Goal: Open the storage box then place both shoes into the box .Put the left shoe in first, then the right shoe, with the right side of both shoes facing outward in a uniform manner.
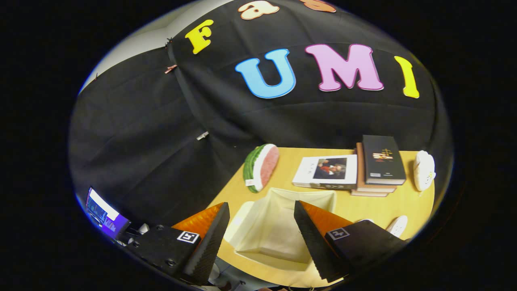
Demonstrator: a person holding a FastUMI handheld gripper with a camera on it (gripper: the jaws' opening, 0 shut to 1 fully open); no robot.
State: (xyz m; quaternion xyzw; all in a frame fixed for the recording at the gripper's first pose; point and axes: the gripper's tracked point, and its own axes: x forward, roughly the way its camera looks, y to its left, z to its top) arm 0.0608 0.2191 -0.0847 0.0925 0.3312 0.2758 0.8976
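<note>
A cream storage box sits on the wooden table, seen from above between and just beyond my fingers. Its top looks open, with the pale inside showing, and a flap lies out beside my left finger. My gripper is open above the box with nothing between its fingers. One white shoe rests at the table's far right edge, past the books. A second white shoe lies just beyond my right finger, partly hidden by it.
A watermelon slice stands beyond the box near the table's left edge. A white book lies flat beside a stack of books with a black one on top. A lit screen sits off the table, left of my left finger.
</note>
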